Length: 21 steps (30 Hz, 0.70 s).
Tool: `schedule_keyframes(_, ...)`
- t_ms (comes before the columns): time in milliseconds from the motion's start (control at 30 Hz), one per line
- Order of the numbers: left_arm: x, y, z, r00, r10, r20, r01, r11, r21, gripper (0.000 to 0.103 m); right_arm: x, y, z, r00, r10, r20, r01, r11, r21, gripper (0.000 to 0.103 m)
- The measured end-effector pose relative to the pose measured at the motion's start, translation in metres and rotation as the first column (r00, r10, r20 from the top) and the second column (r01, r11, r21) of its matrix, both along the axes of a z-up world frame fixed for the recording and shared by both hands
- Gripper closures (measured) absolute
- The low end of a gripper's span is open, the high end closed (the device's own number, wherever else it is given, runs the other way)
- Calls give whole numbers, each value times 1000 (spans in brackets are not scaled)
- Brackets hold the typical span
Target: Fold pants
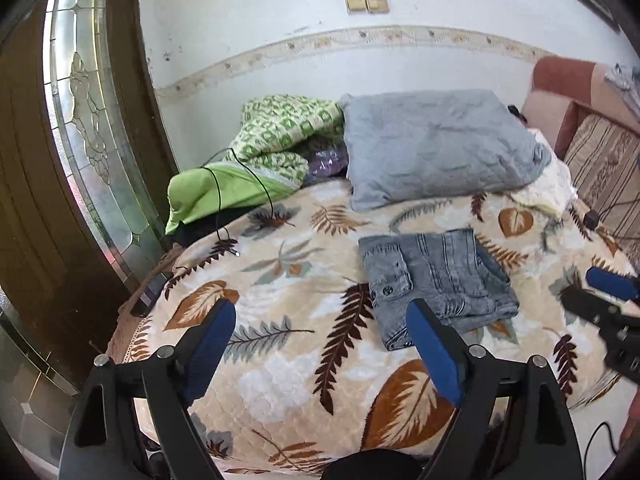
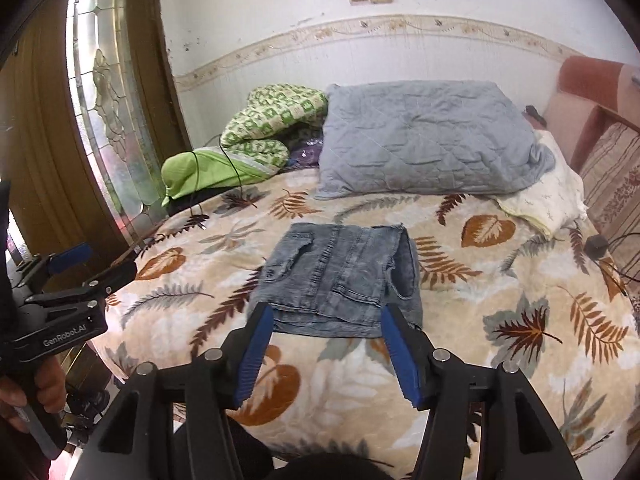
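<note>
And here we are over the bed: the faded grey-blue denim pants [image 2: 340, 280] lie folded into a compact rectangle on the cream plush blanket with brown and grey leaf print [image 2: 500, 300], flat and free of both tools. The right gripper with black arms and blue ribbed pads [image 2: 326, 350] hangs just short of the near edge of the bundle, jaws spread wide, nothing between them, the hem of the denim showing in the gap just ahead. The left gripper of the same black-and-blue build [image 1: 322, 346] is open too, fingers well apart, empty, with the pants ahead and off to its right, its right pad overlapping the bundle's near corner in the left wrist view; whether it touches the cloth I can't tell. Beyond the pants, further from both grippers, a quilted grey-blue pillow [image 1: 436, 148] rests against the white wall, and left of it a rumpled green-and-cream patterned quilt [image 1: 280, 132] with a thin black cable [image 1: 260, 188] trailing over it onto the blanket
</note>
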State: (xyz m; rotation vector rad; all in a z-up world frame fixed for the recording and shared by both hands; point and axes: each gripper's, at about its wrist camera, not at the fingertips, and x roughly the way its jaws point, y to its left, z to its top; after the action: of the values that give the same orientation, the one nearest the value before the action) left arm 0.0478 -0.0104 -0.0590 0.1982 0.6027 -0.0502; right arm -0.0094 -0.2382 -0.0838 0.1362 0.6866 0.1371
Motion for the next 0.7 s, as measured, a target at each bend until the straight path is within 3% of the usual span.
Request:
schedule_keyframes(333,-1,14,5,998,66,-10,-66,998,-16,15,-10,25,15,999,28,33,-27,1000,-15,41)
schedule_keyframes(700,10,19,-5,994,102,-44,-103,995,-17,15,-4,25,11,999,29,24,-28,999,-16,41)
